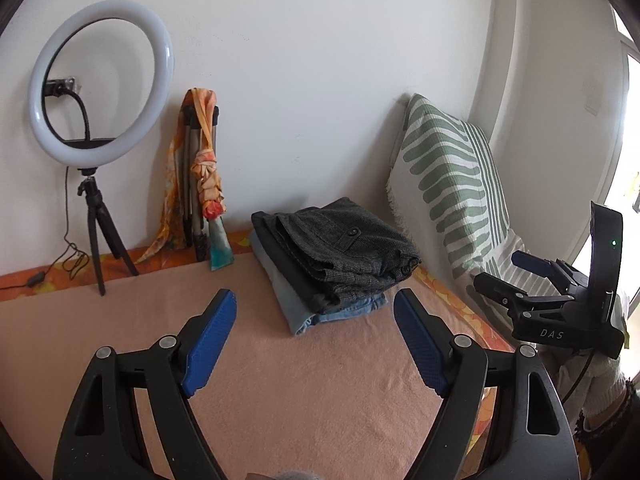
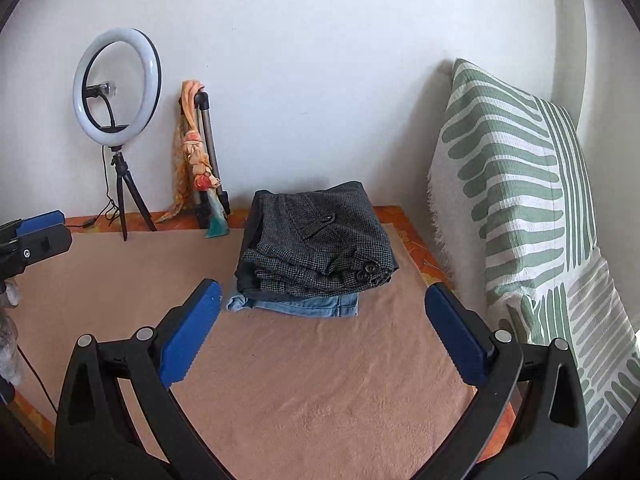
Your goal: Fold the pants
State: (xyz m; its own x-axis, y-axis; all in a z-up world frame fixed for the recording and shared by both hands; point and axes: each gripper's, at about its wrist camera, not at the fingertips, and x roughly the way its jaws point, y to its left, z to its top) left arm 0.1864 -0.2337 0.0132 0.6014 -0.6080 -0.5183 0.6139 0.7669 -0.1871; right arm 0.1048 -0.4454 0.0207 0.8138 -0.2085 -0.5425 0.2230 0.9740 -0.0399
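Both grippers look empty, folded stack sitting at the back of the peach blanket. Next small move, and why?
Probably pull both grippers back and fetch the next pair. The grey tweed trousers already lie folded on the light blue jeans, squared and apart from both tools. The left gripper and right gripper stand open with nothing between the pads, and the peach blanket in front holds no unfolded garment.

Mid-frame, folded grey tweed pants (image 2: 320, 240) lie atop folded light-blue jeans (image 2: 308, 305) on the peach-blanketed tabletop (image 2: 320, 380). The right tongs (image 2: 322, 306) gape empty at the lower frame; the left tongs (image 2: 38, 232) show at the left edge.
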